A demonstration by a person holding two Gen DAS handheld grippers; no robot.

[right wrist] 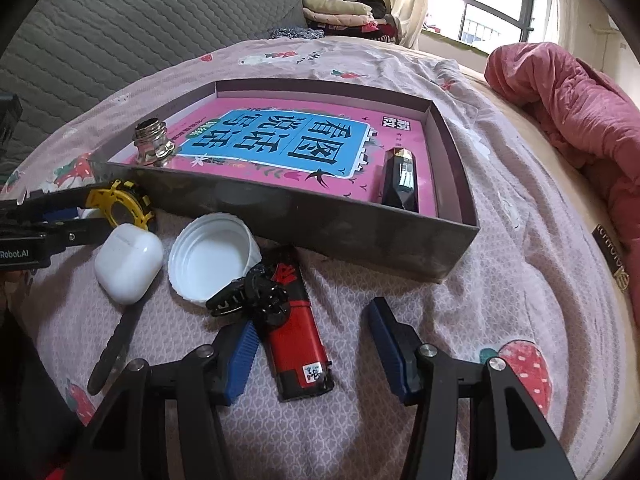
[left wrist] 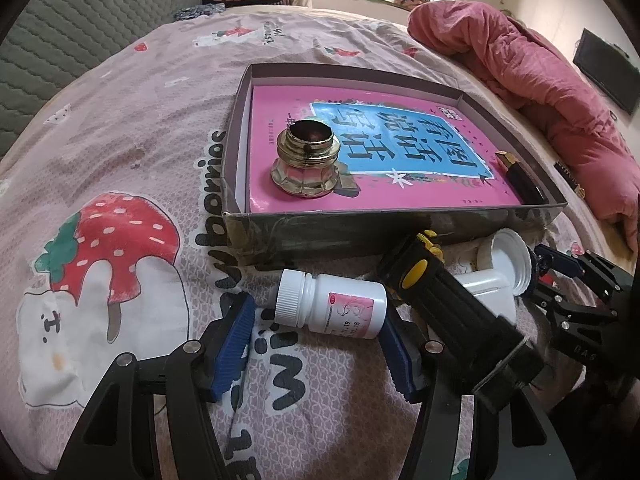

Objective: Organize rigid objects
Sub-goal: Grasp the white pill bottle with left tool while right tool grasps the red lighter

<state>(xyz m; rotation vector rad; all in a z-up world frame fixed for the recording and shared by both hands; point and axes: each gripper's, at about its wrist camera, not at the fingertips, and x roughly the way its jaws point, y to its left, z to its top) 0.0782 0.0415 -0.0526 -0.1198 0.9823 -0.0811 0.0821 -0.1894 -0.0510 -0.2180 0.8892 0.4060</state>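
- Progress, my read: partly done. Box centre frame in the left view holds three things; at least six still loose on the bed sheet below it.
- Box contents, left to right in the right view: brass fitting upright at the left end, pink book flat across the floor, dark faceted case at the right end, lying on the book's right edge.
- Left gripper, lower centre of the left view: jaws wide, straddling the pill bottle, which lies on its side. Right pad looks at or near the bottle's base, left pad clear of the cap. Not gripped.
- Right of the bottle: torch, yellow button up, tail over the gripper's right finger.
- Right view, lower left to centre: earbud case, white lid open side up, black hair clip on the lighter's top.
- Right gripper: jaws part open, around the red lighter. Left pad just beside it, right pad well clear. Holding nothing.
- Left to do: all loose items into the box.
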